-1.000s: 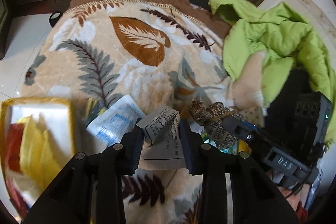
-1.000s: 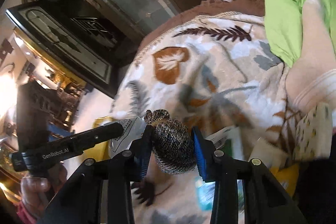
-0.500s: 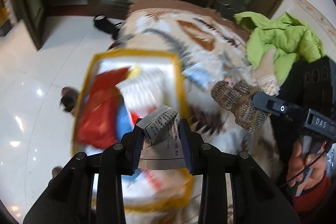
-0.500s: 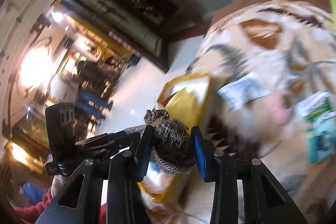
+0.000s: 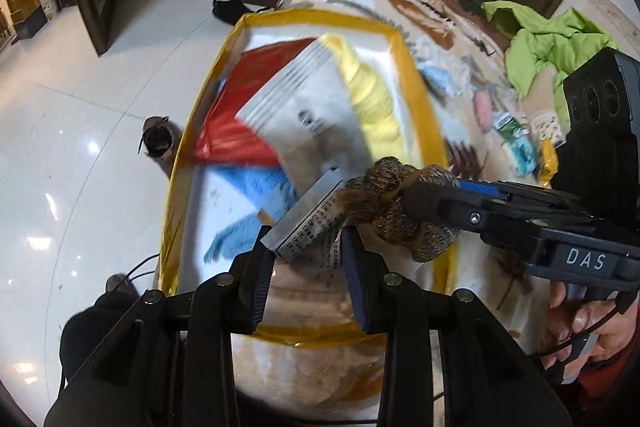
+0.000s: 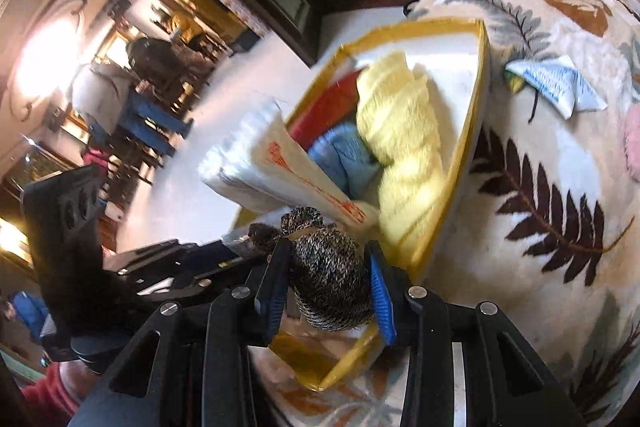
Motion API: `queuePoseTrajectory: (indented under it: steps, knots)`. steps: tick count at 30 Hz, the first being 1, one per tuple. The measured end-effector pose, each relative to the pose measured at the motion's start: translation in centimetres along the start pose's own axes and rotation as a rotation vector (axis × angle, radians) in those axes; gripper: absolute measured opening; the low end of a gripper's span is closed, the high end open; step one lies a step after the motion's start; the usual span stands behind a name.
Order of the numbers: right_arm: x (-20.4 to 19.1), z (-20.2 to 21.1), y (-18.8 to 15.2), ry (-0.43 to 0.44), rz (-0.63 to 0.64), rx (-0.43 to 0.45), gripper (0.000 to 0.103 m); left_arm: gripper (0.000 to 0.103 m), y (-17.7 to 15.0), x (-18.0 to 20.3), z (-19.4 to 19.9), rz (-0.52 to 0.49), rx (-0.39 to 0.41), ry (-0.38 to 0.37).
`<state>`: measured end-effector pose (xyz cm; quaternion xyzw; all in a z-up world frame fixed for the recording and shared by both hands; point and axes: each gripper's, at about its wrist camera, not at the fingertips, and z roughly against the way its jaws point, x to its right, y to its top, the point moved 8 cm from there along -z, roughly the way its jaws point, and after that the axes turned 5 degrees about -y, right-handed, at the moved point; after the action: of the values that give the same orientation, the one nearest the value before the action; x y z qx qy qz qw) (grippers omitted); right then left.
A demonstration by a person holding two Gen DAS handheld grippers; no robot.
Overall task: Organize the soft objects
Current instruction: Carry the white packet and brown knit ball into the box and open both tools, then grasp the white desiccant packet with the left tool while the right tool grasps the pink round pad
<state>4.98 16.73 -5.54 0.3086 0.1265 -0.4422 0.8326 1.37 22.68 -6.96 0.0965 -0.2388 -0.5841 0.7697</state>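
The left gripper (image 5: 307, 259) was clamped on a printed white packet (image 5: 308, 223), and the right gripper (image 6: 326, 289) pinched a rolled speckled knit bundle (image 6: 328, 283). Both hung above the yellow-rimmed box (image 5: 416, 67) holding yellow yarn (image 6: 404, 155), on the leaf-patterned blanket (image 6: 540, 187).

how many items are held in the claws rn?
2. The left claw grips a white printed packet; the right claw grips a brown knit bundle. Both hover over the yellow-rimmed box. Nothing else visibly clamped.
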Motion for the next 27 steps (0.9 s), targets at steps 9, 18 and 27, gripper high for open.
queuePoseTrajectory:
  steps: [9, 18, 27]
  knots:
    - [0.3, 1.5, -0.7, 0.051, -0.025, -0.015, 0.053, 0.054, -1.0, -0.7, 1.1, -0.026, 0.04, 0.074]
    - [3.3, 6.8, -0.6, 0.082, -0.098, 0.096, 0.053, 0.07, 0.6, -1.6, 4.1, -0.055, 0.17, 0.234]
    - [8.6, 13.6, -0.5, 0.02, -0.19, 0.234, 0.055, 0.076, 4.3, 4.2, 5.2, -0.164, 0.253, 0.208]
